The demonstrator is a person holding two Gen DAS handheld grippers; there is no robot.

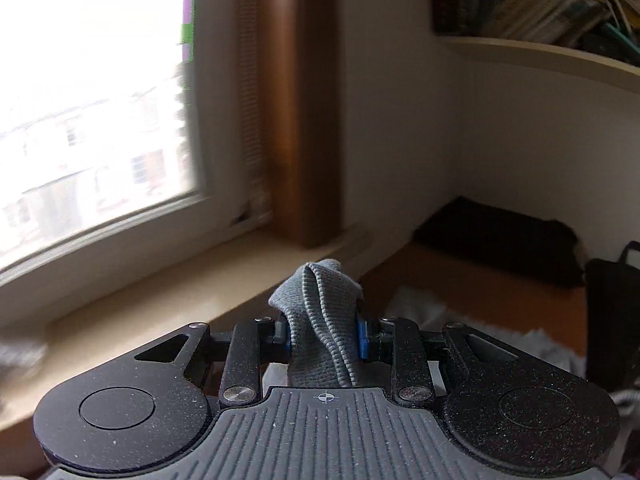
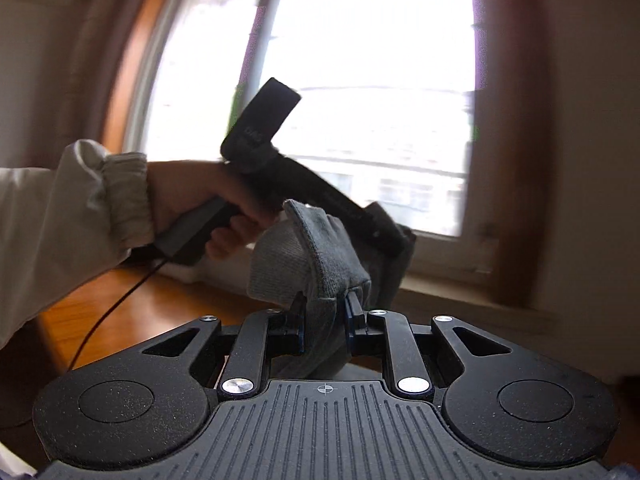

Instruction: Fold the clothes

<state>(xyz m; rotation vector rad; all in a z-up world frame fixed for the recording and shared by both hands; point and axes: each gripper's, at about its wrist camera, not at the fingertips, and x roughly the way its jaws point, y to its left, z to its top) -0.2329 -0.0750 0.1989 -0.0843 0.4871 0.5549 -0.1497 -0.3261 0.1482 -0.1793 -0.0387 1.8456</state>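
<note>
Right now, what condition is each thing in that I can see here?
Left hand-held gripper: shut on grey cloth.
Right hand-held gripper: shut on grey cloth.
Grey cloth: bunched, lifted off the surface, held at two spots.
Hand: wrapped round the left gripper's handle.
Window: closed, bright daylight outside.
Books: stacked untidily on the shelf.
</note>
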